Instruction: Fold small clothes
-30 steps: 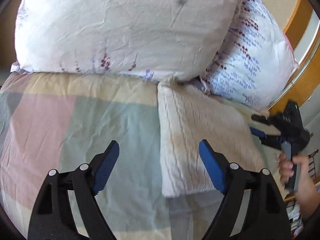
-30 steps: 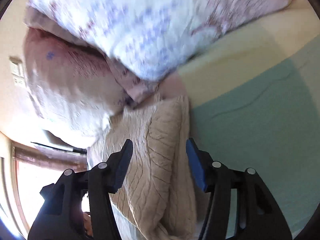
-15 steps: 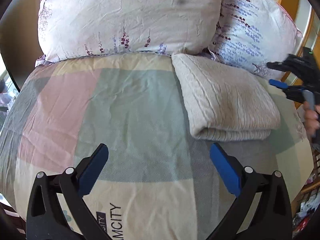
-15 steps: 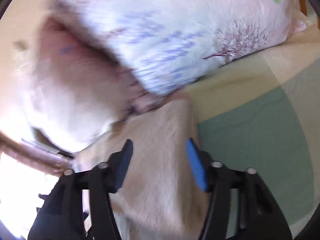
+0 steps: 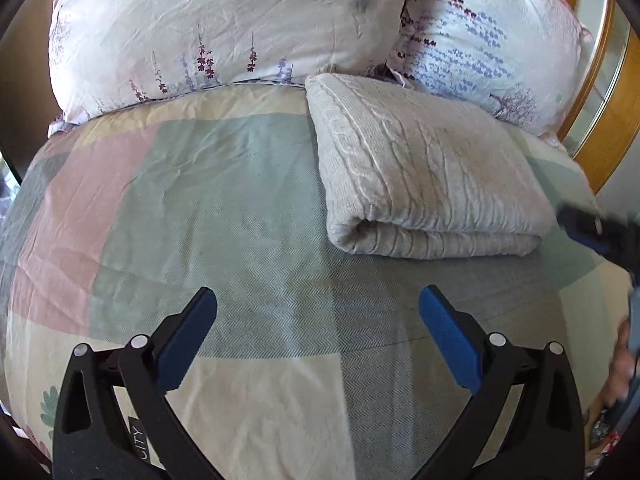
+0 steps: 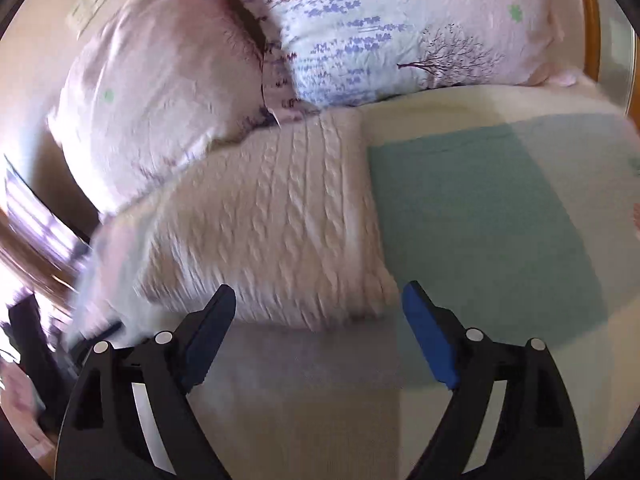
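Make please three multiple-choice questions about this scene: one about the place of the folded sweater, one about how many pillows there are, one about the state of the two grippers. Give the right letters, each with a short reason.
1. Where does the folded sweater lie?
A. on the floor
B. on the bed cover, against the pillows
C. on a chair

2. How many pillows are at the head of the bed?
A. two
B. four
C. none

3. What is the state of the grippers?
A. both shut on the sweater
B. one holds a pillow
C. both open and holding nothing

Answers:
1 B: the sweater rests on the checked cover, its far edge touching the left pillow and the right pillow.
2 A: only these two flowered pillows show, side by side.
3 C: the left gripper and the right gripper each have their blue pads wide apart, with only bedding seen between them.
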`<control>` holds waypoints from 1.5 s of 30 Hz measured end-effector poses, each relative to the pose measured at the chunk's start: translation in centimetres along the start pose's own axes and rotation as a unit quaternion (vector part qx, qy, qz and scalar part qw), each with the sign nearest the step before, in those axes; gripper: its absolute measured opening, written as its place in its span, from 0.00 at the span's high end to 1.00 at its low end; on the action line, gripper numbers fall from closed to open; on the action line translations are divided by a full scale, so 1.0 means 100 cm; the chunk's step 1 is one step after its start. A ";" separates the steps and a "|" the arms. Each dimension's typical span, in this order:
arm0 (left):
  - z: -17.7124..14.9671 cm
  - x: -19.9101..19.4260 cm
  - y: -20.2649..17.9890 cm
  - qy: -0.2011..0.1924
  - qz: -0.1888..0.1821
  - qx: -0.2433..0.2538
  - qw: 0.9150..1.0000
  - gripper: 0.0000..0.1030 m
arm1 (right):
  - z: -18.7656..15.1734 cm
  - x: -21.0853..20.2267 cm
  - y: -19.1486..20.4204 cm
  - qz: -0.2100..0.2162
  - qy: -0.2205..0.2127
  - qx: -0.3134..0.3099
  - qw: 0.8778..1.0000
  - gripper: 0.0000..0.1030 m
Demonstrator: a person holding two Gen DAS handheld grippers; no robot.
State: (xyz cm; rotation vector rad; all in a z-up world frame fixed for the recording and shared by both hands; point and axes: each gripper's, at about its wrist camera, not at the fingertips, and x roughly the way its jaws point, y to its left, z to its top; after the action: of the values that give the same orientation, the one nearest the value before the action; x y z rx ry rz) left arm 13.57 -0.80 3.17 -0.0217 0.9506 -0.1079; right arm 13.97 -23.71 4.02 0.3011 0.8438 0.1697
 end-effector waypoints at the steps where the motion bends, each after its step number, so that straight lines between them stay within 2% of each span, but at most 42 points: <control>1: -0.003 0.004 -0.002 0.003 0.004 0.000 1.000 0.02 | -0.012 0.000 -0.004 -0.029 0.007 -0.019 0.999 0.16; 4: -0.010 0.013 -0.004 0.016 0.010 -0.003 1.000 0.02 | -0.034 0.016 0.000 -0.065 0.028 -0.036 0.997 0.15; 5: -0.012 0.014 -0.006 0.011 0.017 0.003 1.000 0.02 | -0.039 0.014 0.004 -0.077 0.017 -0.047 0.996 0.15; 10: -0.022 0.013 -0.014 -0.010 0.035 0.031 0.999 0.02 | -0.062 0.001 0.010 -0.094 0.019 -0.086 0.992 0.03; 13: -0.023 0.014 -0.013 -0.010 0.032 0.028 0.999 0.02 | -0.070 0.008 0.019 -0.109 0.015 -0.113 0.988 0.01; 45: -0.023 0.015 -0.014 -0.007 0.032 0.031 0.999 0.02 | -0.073 0.008 0.017 -0.112 0.004 -0.105 0.988 0.01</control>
State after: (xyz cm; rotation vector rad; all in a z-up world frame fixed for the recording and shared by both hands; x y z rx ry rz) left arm 12.42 -2.26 0.74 0.0650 0.9317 -0.0771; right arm 8.97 -20.47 -0.54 0.0075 0.8526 0.0495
